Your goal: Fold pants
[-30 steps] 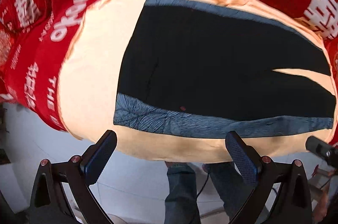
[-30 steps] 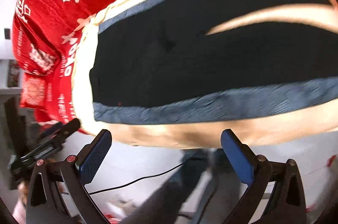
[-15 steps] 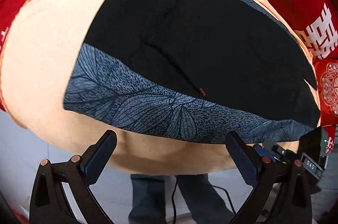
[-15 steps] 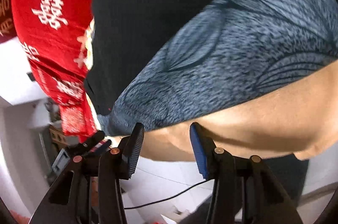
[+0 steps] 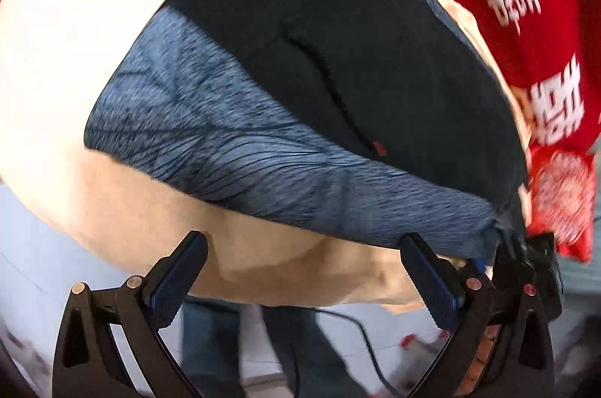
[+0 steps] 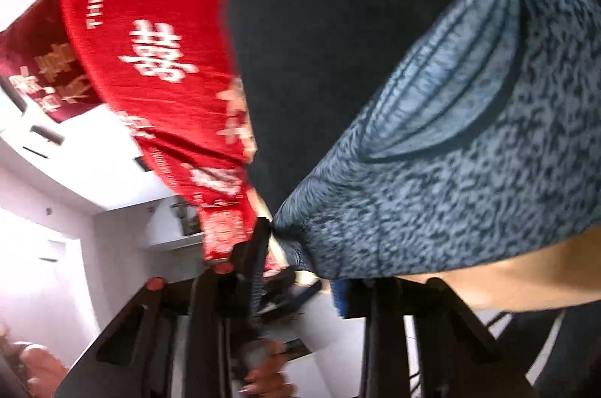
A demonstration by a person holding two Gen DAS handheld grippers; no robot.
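Pinching the pants [image 6: 469, 142] at the waistband corner, low centre of the blurred right view, your right gripper [image 6: 296, 270] seems clamped narrow on cloth, so bring your wide-open left gripper [image 5: 311, 270] onto the band's lower-left corner on the bench [image 5: 112, 202].

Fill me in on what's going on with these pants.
A person holding a gripper in each hand is starting to fold dark pants spread on a beige-covered table. The right gripper has just been closing its jaws on the corner of the blue patterned side panel at the table's near edge. The left gripper hangs open near the same edge, holding nothing.
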